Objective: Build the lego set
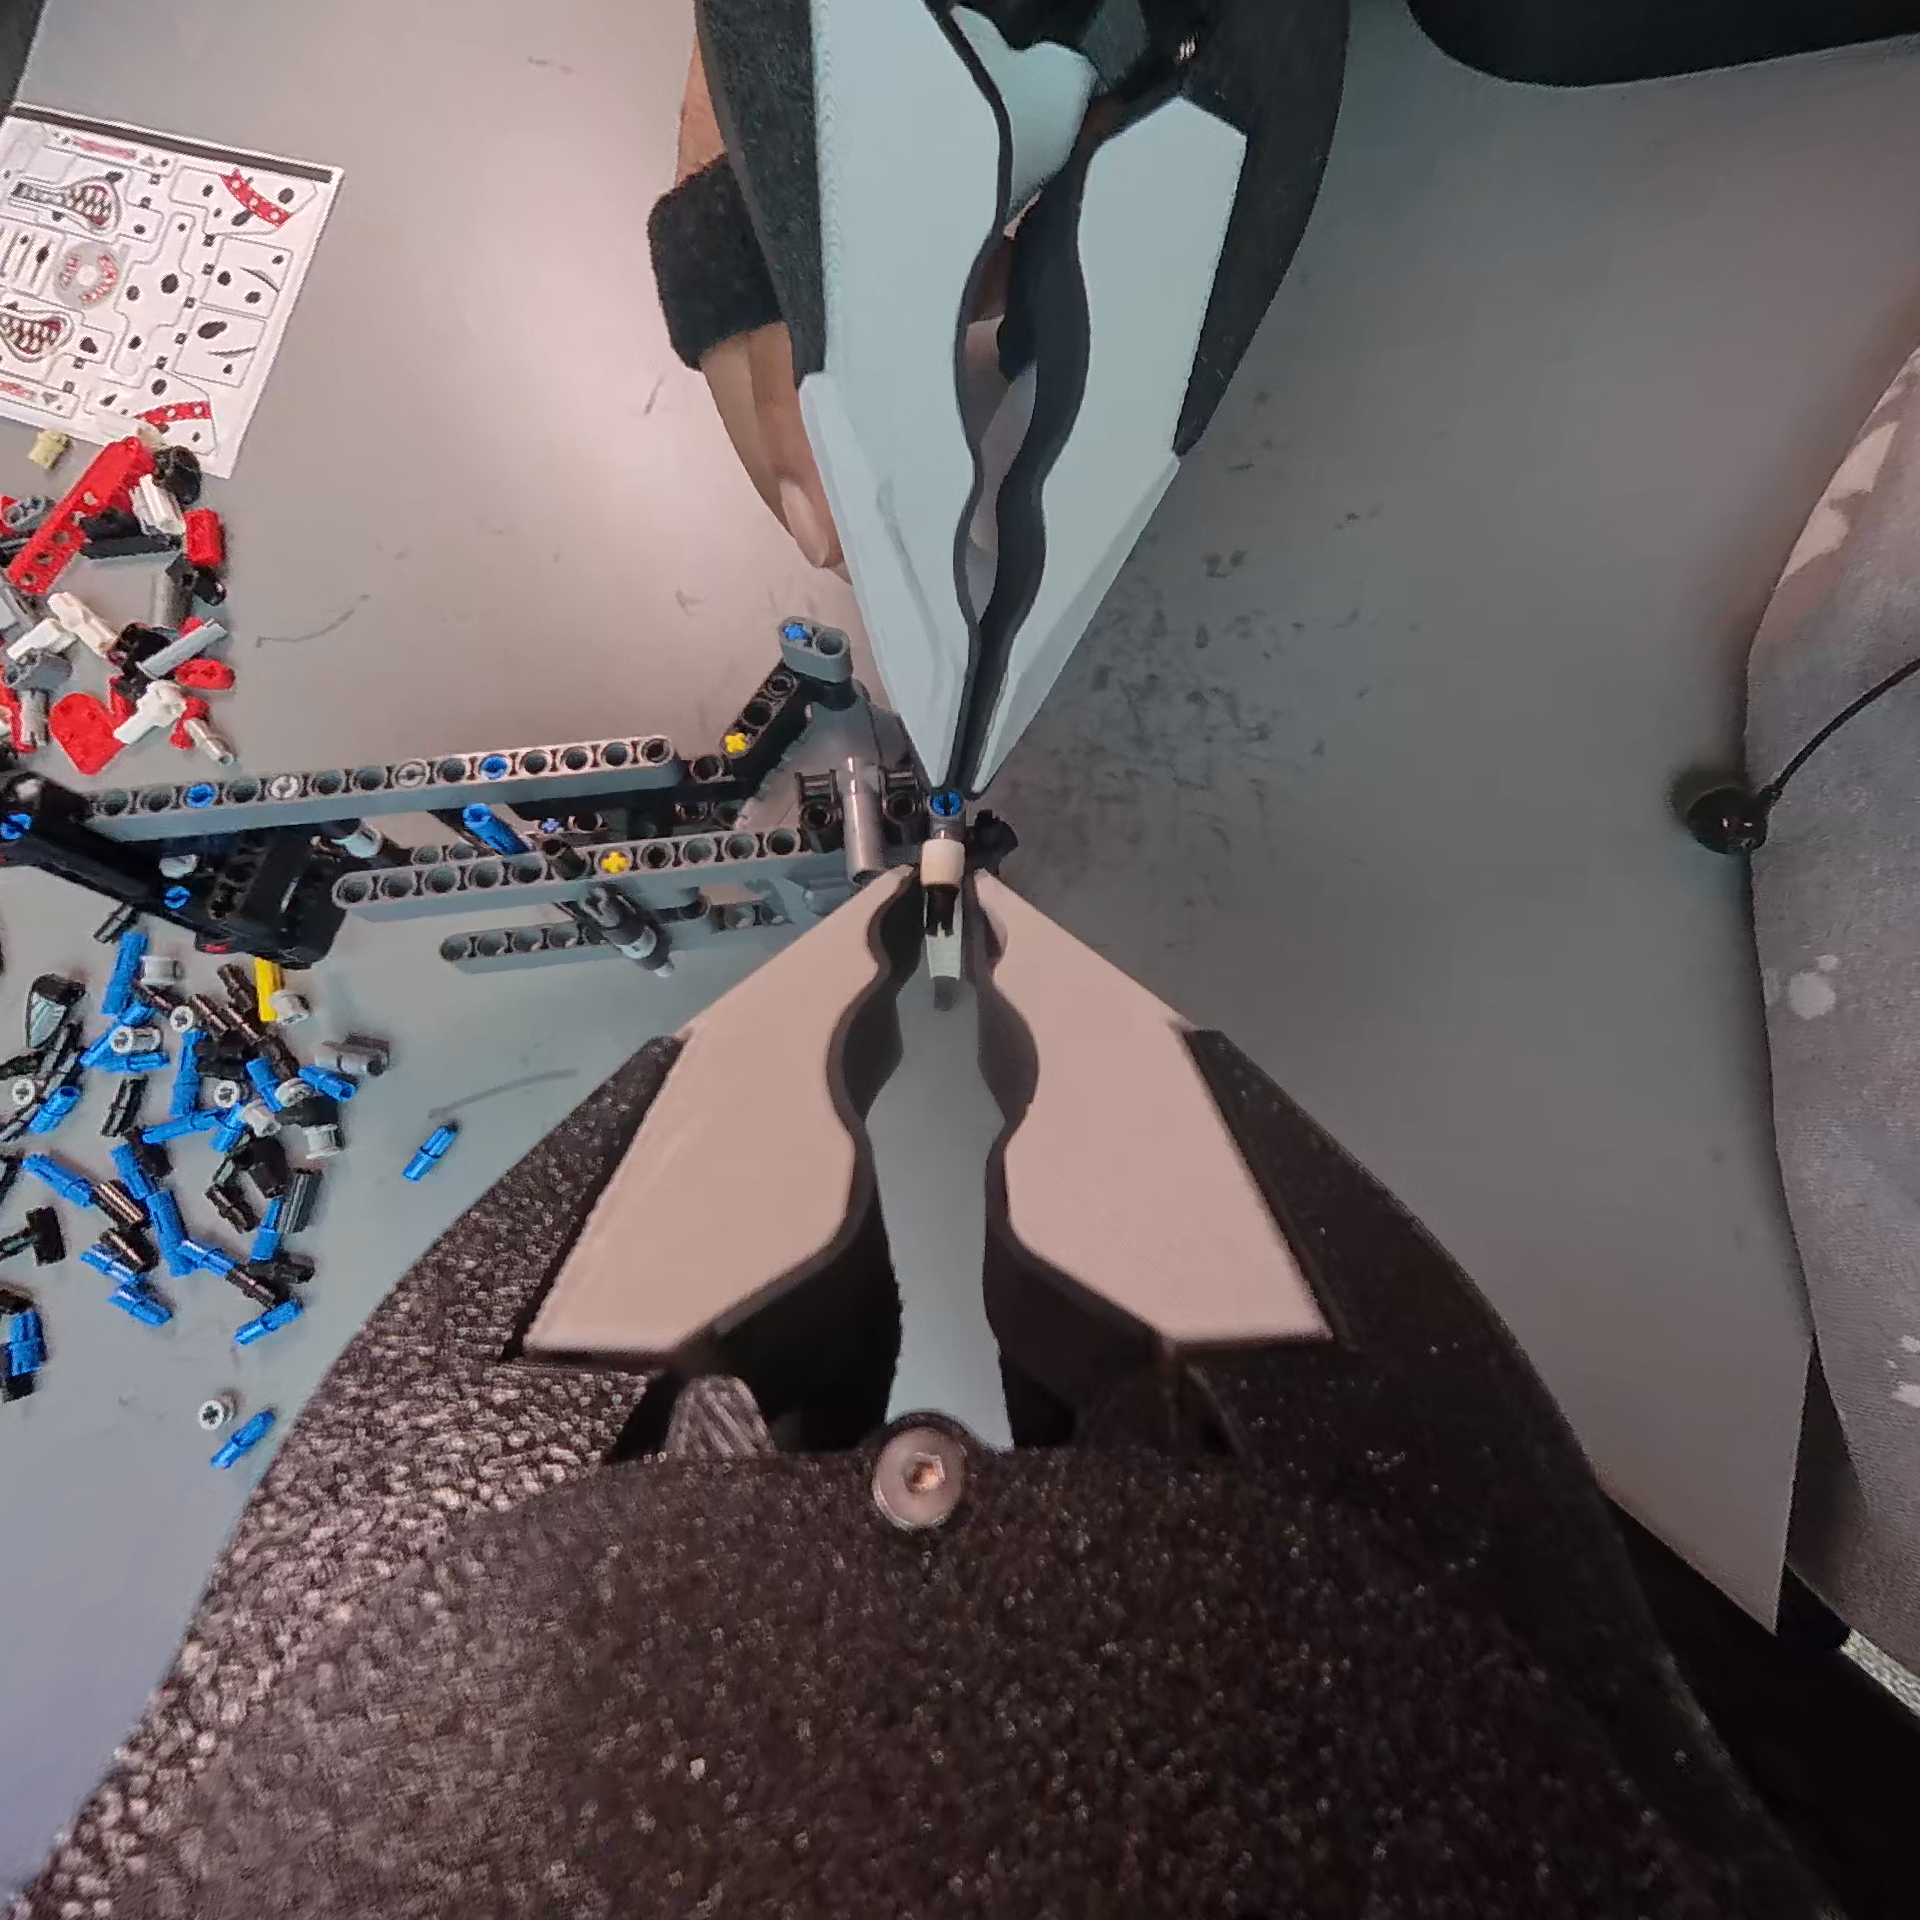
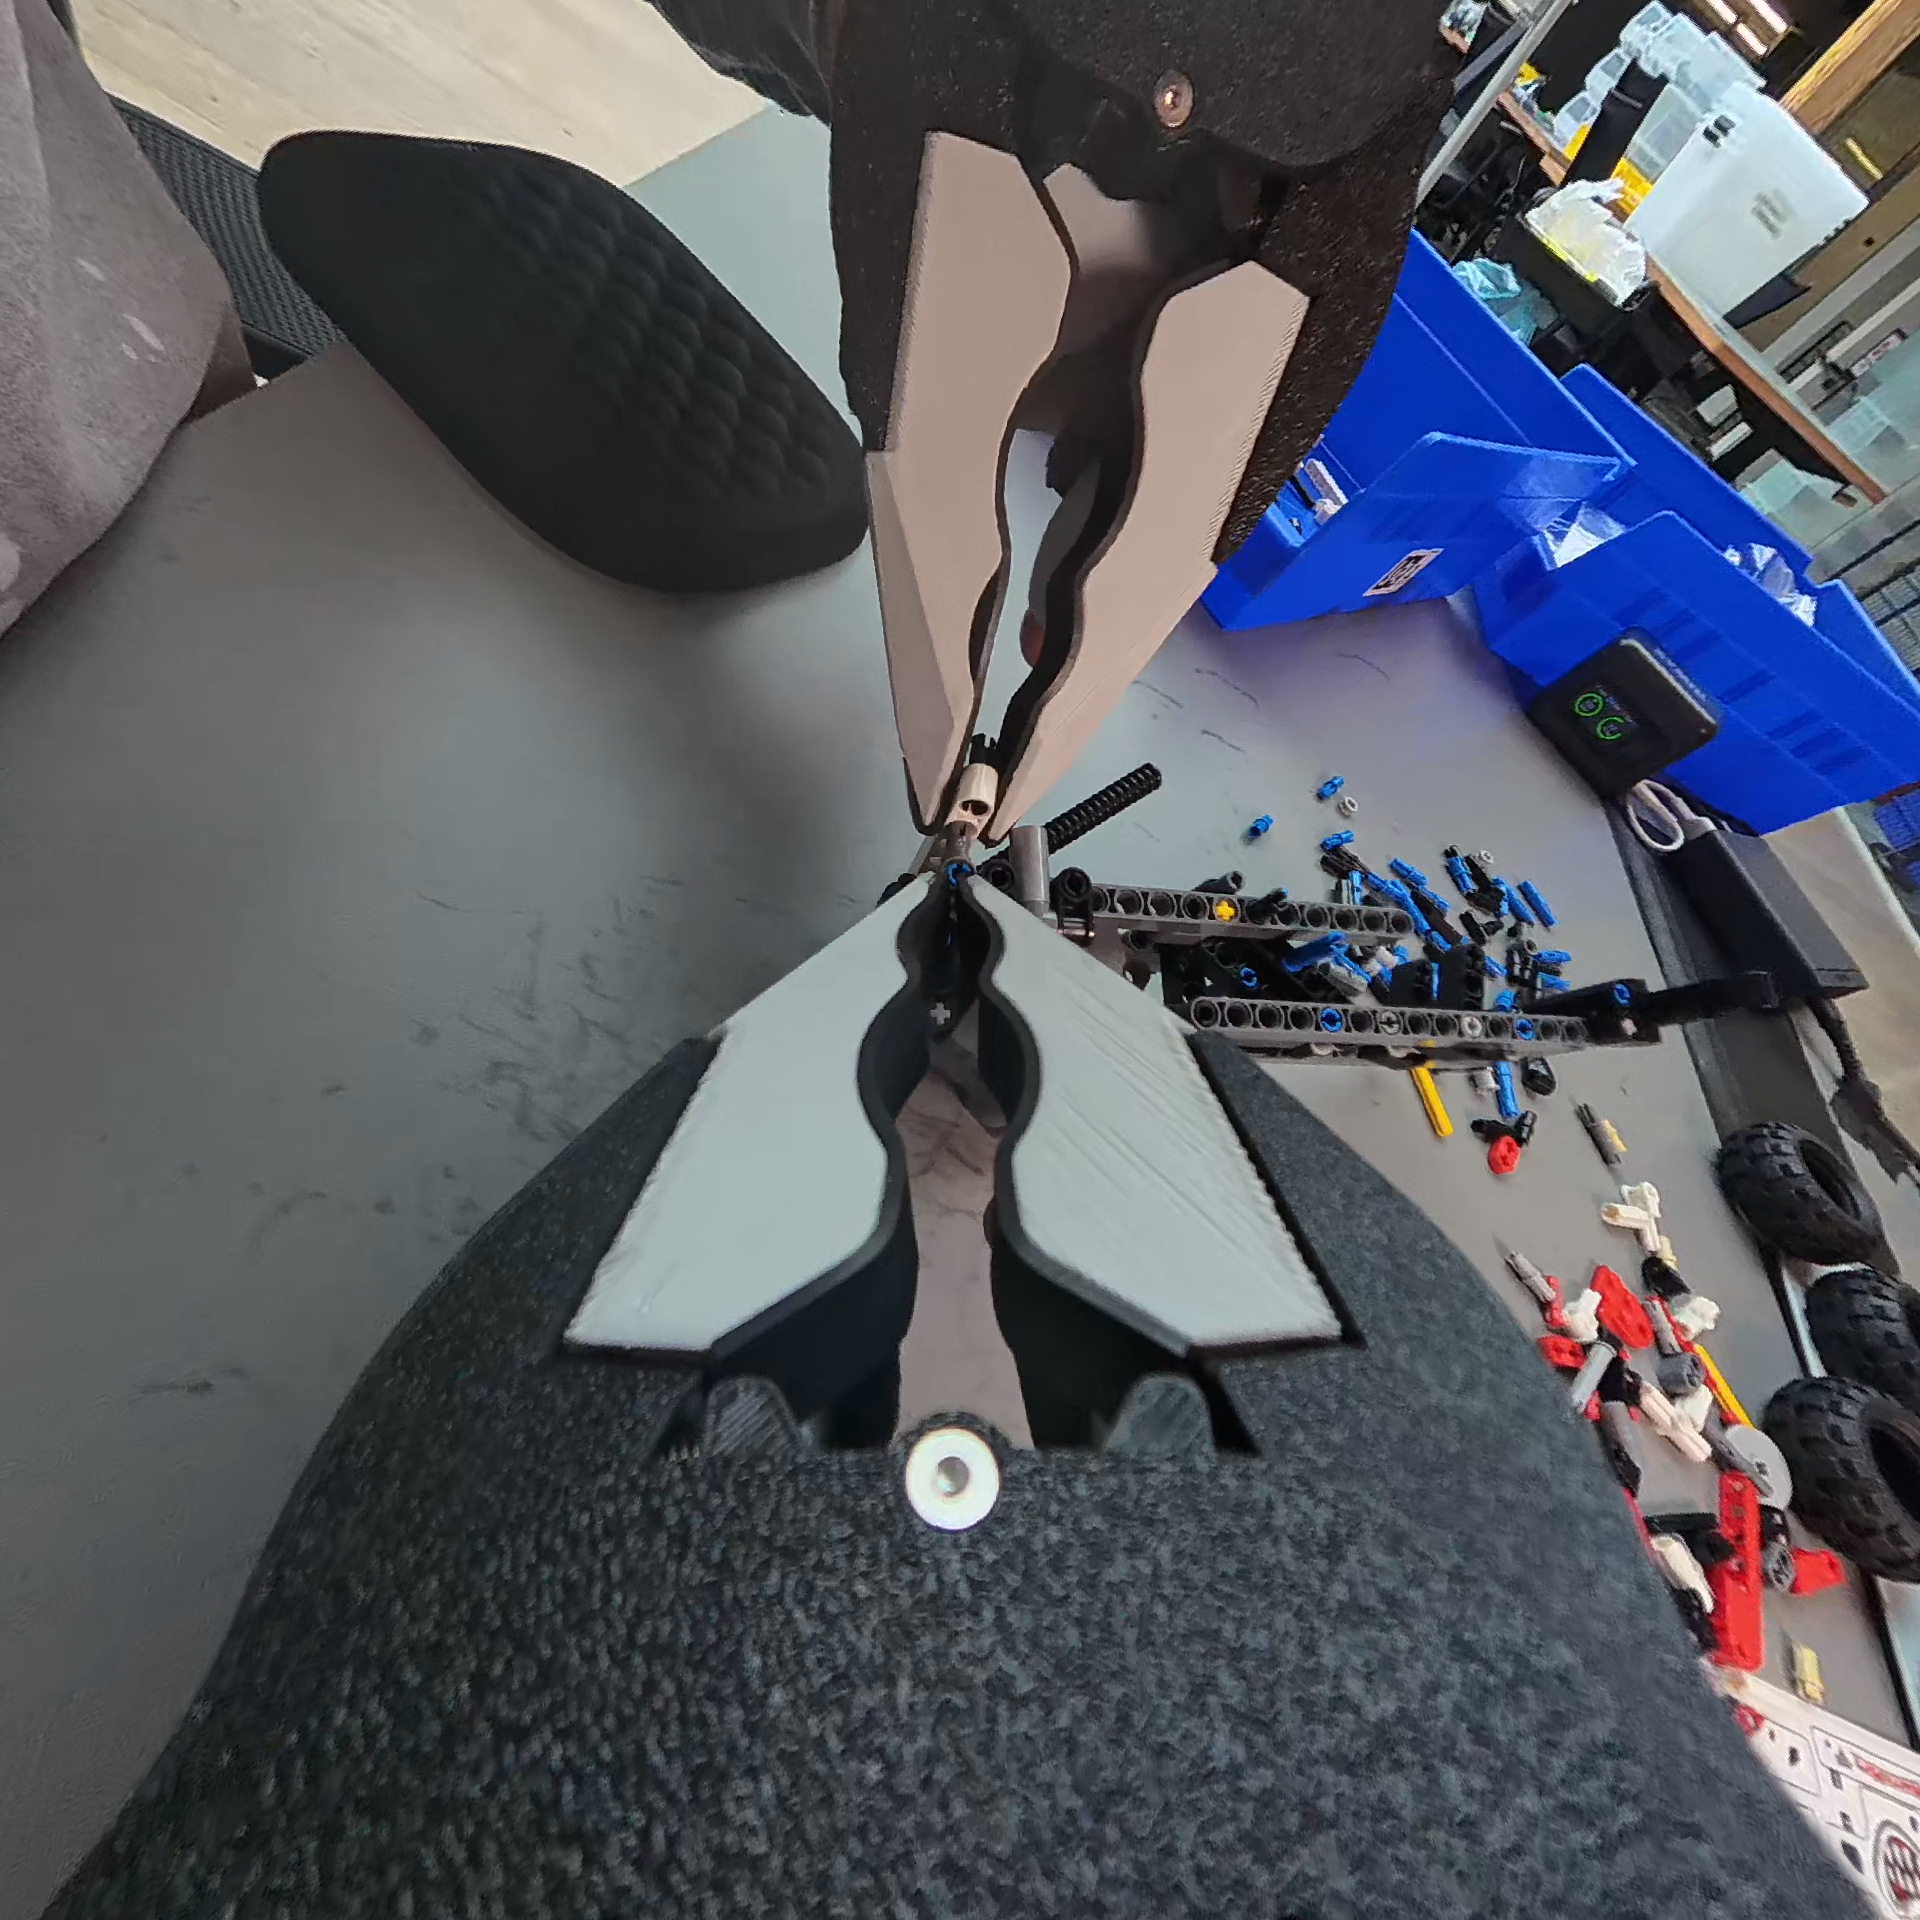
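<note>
The half-built lego frame [image 1: 468, 790] of long grey holed beams lies on the grey table; it also shows in the right wrist view [image 2: 1299, 920]. My left gripper [image 1: 940, 883], with tan fingers, is shut on a small tan and white connector piece [image 1: 940, 868] and holds it against the frame's right end. It enters the right wrist view [image 2: 961, 821] from above, with the tan piece [image 2: 975, 805] in its tips. My right gripper [image 2: 956, 883], with pale grey fingers, is shut on the frame's end at a blue pin. It comes down from the top of the left wrist view [image 1: 951, 790], tip to tip with the left gripper.
Loose blue and black pins [image 1: 177, 1122], red and white parts [image 1: 114, 623] and a sticker sheet [image 1: 156, 281] lie left of the frame. Black tyres [image 2: 1797, 1195], blue bins [image 2: 1558, 499], a power bank [image 2: 1621, 717] and a black spring [image 2: 1101, 805] stand nearby. A black cushion [image 2: 540, 353] lies beyond. Only a small space, under 4 cm, lies between the two pairs of fingers.
</note>
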The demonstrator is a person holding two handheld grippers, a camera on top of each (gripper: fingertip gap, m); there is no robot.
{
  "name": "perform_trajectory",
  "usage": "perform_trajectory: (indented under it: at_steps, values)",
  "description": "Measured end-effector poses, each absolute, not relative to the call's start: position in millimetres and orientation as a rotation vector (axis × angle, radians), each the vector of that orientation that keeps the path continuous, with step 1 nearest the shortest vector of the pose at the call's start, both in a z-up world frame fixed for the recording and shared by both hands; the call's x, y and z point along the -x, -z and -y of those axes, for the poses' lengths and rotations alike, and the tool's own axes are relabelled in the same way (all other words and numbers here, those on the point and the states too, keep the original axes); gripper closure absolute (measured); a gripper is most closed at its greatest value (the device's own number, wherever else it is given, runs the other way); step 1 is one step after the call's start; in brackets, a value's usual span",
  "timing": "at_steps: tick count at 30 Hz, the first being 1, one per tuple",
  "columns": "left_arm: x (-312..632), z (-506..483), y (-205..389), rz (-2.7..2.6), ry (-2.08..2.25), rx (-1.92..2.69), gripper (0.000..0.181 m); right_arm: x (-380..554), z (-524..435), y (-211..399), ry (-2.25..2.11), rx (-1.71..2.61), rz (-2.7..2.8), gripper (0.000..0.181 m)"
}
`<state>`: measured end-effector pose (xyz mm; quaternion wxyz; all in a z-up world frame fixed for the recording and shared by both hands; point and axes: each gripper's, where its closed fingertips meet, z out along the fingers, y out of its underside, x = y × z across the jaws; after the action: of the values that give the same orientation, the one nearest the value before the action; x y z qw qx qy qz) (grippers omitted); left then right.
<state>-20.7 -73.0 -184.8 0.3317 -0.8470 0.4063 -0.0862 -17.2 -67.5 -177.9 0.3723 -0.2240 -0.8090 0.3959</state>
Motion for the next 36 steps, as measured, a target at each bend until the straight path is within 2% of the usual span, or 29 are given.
perform_trajectory:
  at_steps: [16, 20, 26, 30, 33, 36]
  values:
    - [22, 74, 182, -0.904, 0.272, 2.162, 0.173, 23, 63, 176, -1.072, 0.648, 2.031, 0.181]
    - [23, 78, 183, -0.826, 0.350, 2.127, 0.172, 26, 66, 174, -1.056, 0.543, 2.061, 0.161]
    - [23, 81, 184, -0.809, 0.314, 2.095, 0.172, 29, 73, 178, -1.039, 0.505, 2.088, 0.167]
    - [20, 84, 185, -0.829, 0.283, 2.077, 0.172, 27, 78, 178, -1.029, 0.487, 2.089, 0.167]
    - [19, 86, 185, -0.832, 0.278, 2.060, 0.172, 24, 84, 176, -1.047, 0.456, 2.111, 0.159]
    - [16, 87, 185, -0.829, 0.281, 2.044, 0.171, 26, 85, 179, -1.020, 0.454, 2.135, 0.164]
